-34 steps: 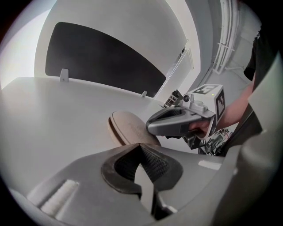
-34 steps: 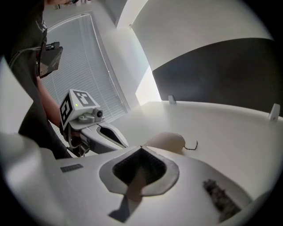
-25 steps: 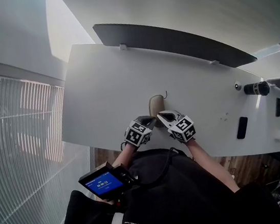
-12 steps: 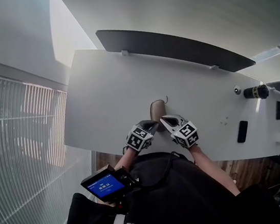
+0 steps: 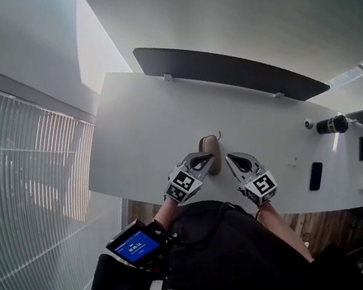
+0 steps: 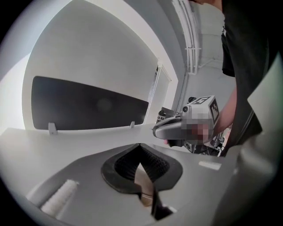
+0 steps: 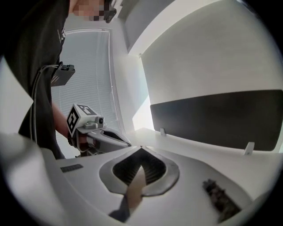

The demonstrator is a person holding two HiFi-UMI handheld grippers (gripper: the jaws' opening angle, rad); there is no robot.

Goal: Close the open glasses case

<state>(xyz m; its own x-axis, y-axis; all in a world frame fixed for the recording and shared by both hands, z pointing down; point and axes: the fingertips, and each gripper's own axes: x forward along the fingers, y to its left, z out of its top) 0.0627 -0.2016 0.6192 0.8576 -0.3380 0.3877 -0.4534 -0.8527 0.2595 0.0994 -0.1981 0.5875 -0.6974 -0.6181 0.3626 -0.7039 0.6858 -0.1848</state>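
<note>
L gripper (image 5: 205, 160) jaws shut, tips by glasses case (image 5: 212, 146); R gripper (image 5: 231, 159) jaws shut, nearby.

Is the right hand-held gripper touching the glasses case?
No, the right hand-held gripper sits apart from the tan glasses case, with bare table between them.

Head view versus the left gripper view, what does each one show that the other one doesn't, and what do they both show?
Only the head view clearly shows the tan glasses case lying on the desk. It also shows the left gripper from above beside the case, the window blinds and a blue-lit screen. Only the left gripper view shows that claw's ribbed pads up close, meeting at their tips. Both show the white desk, the dark divider panel behind it and the right gripper.
</note>
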